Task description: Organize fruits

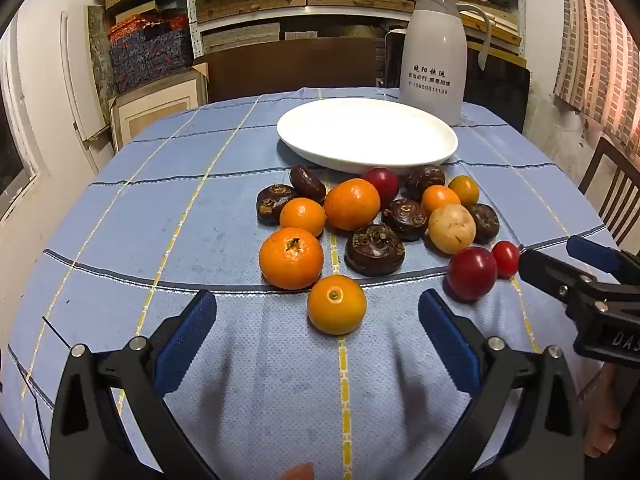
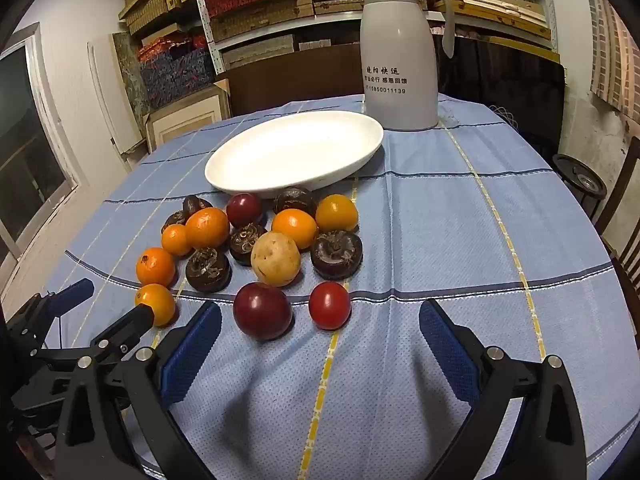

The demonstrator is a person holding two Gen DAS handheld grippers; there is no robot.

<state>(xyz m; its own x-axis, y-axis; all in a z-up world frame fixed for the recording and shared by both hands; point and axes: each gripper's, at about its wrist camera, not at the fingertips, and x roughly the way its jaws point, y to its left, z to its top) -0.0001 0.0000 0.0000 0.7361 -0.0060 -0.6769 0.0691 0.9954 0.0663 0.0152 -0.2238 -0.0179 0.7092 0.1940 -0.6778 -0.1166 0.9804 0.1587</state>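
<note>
A pile of fruit lies on the blue checked tablecloth (image 1: 160,200): several oranges, dark water chestnuts, red tomatoes and a pale potato (image 1: 451,227). An empty white plate (image 1: 366,134) sits behind the pile. My left gripper (image 1: 318,312) is open, with a small orange (image 1: 337,304) between its fingertips, just ahead. My right gripper (image 2: 320,320) is open just short of a dark red tomato (image 2: 262,315) and a bright red tomato (image 2: 329,305). Each gripper shows in the other's view: the right one (image 1: 576,272), the left one (image 2: 108,308).
A white thermos jug (image 1: 434,54) stands behind the plate at the far right. Shelves with boxes fill the back wall. A wooden chair (image 1: 612,184) stands at the table's right edge, and a dark chair back (image 1: 288,66) behind the table.
</note>
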